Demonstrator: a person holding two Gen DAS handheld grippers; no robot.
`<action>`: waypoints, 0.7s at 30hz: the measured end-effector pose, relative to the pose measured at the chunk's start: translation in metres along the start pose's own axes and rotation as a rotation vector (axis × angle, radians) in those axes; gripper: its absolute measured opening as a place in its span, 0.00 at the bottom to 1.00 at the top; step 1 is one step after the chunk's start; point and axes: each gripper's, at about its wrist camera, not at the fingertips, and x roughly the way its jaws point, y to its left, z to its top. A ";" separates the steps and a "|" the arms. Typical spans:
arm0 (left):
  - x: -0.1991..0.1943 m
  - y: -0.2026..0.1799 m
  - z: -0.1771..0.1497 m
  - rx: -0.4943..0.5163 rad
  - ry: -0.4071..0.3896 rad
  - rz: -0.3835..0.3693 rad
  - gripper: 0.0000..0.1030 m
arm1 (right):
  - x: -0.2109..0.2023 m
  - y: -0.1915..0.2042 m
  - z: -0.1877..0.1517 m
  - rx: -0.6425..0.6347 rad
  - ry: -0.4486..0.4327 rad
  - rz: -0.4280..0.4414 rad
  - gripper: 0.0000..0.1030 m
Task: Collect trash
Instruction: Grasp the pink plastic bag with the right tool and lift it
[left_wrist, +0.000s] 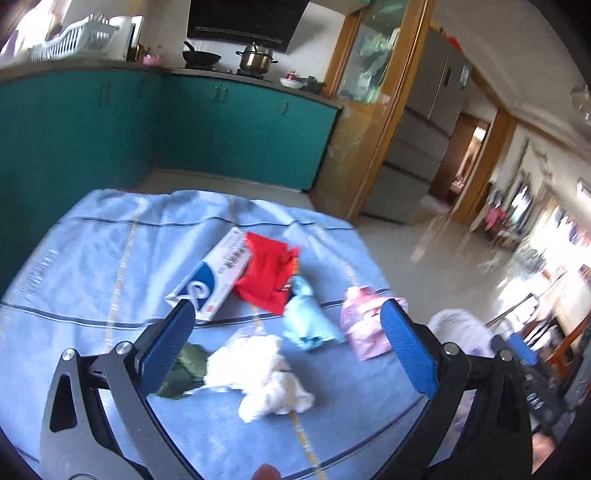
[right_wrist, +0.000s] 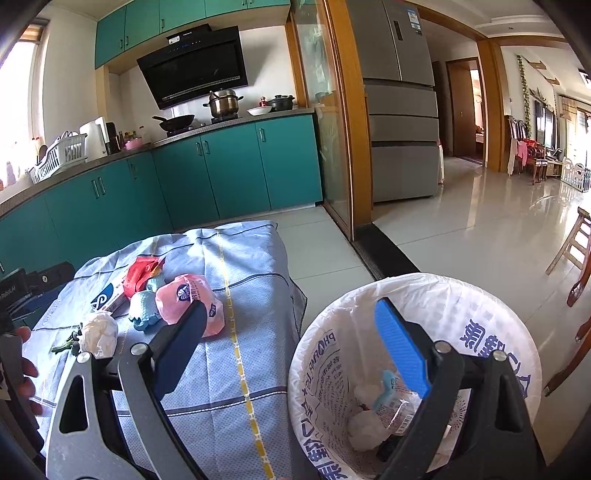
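Observation:
Trash lies on a blue cloth-covered table (left_wrist: 92, 258): a crumpled white tissue (left_wrist: 258, 373), a green scrap (left_wrist: 184, 369), a blue-white box (left_wrist: 214, 277), a red wrapper (left_wrist: 266, 273), a light blue wad (left_wrist: 308, 317) and a pink wrapper (left_wrist: 362, 325). My left gripper (left_wrist: 288, 332) is open and empty just above the tissue. My right gripper (right_wrist: 291, 325) is open and empty, spanning the table's right edge and the white-lined trash bin (right_wrist: 480, 295), which holds several pieces of trash (right_wrist: 384, 402). The same items show in the right wrist view, with the pink wrapper (right_wrist: 184, 299) nearest its left finger.
Teal kitchen cabinets (right_wrist: 221, 166) and a stove with pots stand beyond the table. A glass sliding door (right_wrist: 332, 129) and grey fridge (right_wrist: 402, 110) are to the right. Tiled floor (right_wrist: 480, 240) opens toward a living room with wooden chairs (right_wrist: 576, 251).

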 end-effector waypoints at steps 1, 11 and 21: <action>-0.005 0.001 0.001 0.002 -0.025 0.024 0.97 | 0.000 0.000 0.000 0.000 0.002 0.000 0.88; -0.022 0.015 0.006 0.056 -0.091 0.176 0.97 | 0.006 0.005 -0.002 -0.013 0.018 0.005 0.87; -0.024 0.037 0.012 0.123 -0.073 0.264 0.97 | 0.011 0.017 -0.005 -0.022 0.046 0.043 0.88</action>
